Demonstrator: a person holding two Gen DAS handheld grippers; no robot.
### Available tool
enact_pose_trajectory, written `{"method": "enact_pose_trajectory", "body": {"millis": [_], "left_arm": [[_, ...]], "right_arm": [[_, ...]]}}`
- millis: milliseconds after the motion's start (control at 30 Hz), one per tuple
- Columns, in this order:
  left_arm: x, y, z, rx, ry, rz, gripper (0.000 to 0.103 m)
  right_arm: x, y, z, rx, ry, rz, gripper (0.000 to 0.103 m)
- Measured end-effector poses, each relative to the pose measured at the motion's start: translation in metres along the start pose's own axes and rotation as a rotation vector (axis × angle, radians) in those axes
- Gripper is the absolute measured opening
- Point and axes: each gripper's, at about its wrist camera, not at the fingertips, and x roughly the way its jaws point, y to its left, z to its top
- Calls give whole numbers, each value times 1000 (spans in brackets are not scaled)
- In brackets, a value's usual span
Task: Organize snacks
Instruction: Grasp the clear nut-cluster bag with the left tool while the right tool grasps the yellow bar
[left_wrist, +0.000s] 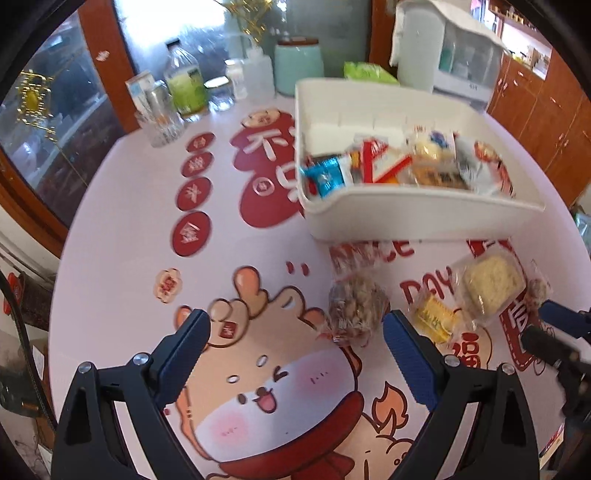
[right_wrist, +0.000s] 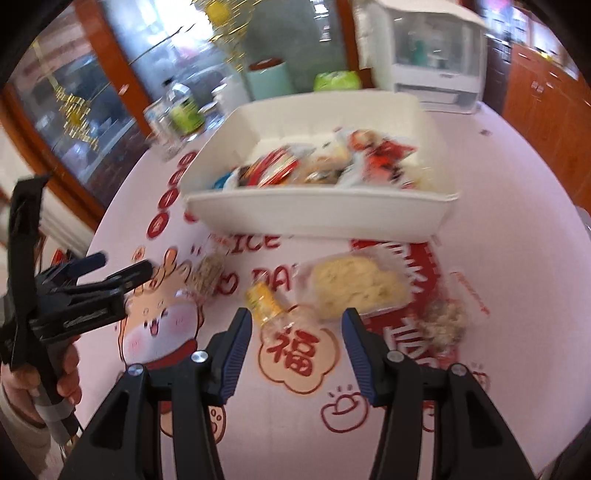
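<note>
**Both grippers over the loose snacks**

Nearest us, our left gripper (left_wrist: 295, 332) hangs spread and empty over the cartoon tablecloth (left_wrist: 110, 258), with a nut snack (left_wrist: 354, 306) just past its right finger. Our right gripper (right_wrist: 297, 325) is also spread, nothing between its pads; a yellow packet (right_wrist: 264, 299) lies just beyond its left finger and a pale cake (right_wrist: 354, 284) in clear wrap beyond its right. Another crumbly snack (right_wrist: 443, 321) sits to the right of that gripper. Farther off stands the white bin (left_wrist: 406, 218), already holding several wrapped snacks (left_wrist: 399, 166). At the table's far edge we see bottles (left_wrist: 184, 85), a mint canister (left_wrist: 299, 62) and a green pack (left_wrist: 369, 72).
</note>
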Motion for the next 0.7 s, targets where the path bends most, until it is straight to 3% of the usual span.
{"method": "enact_pose_trajectory", "body": {"millis": [367,700], "left_arm": [[56,-5,10,-33,116,-92,94],[81,-18,17,-14,170,-138,94]], "right_arm": [[62,29,-6,-175,64,47,51],[95,39,4,-234,92,70,51]]}}
